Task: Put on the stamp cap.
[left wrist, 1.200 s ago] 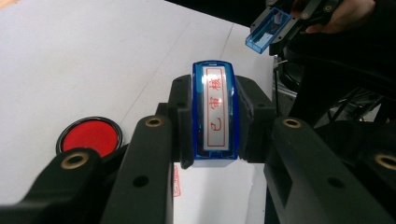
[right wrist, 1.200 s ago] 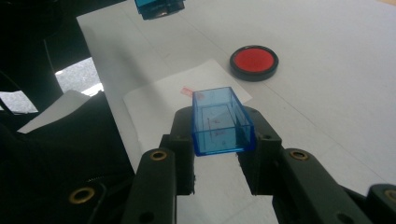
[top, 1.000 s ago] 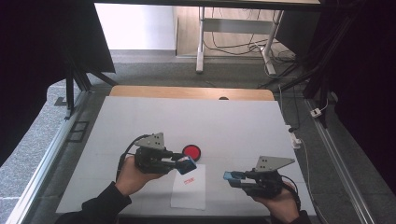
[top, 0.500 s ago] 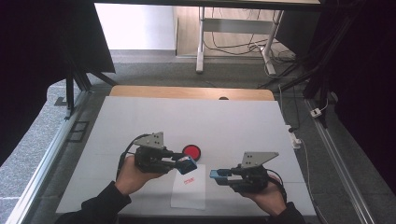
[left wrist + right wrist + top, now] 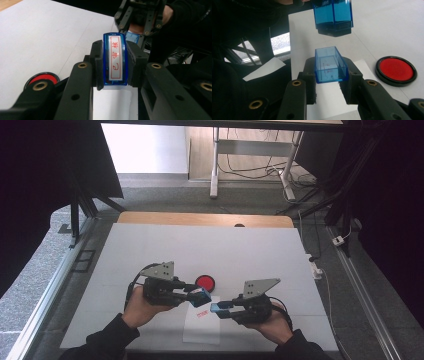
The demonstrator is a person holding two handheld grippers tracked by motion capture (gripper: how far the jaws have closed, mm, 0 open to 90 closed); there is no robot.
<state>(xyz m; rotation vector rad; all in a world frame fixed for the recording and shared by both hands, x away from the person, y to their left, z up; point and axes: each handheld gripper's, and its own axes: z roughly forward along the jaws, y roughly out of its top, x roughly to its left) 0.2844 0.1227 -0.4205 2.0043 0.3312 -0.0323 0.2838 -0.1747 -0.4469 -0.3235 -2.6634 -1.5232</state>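
My left tool [image 5: 202, 296] clamps the small, light, blue hard-plastic stamp [image 5: 115, 59] by its flat sides above the white paper sheet [image 5: 202, 329], while my right tool [image 5: 218, 308] pinches its slippery, clear blue cap [image 5: 330, 64] just beside it.

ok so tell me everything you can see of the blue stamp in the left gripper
The blue stamp is a translucent blue plastic block with a white label on its top bearing red characters inside a red frame. Seen from the right gripper view, it has a black base underneath. The left gripper clamps it by its two sides between black pads and holds it above the white paper, beside the red ink pad. Its base faces the open blue cap in the right gripper.
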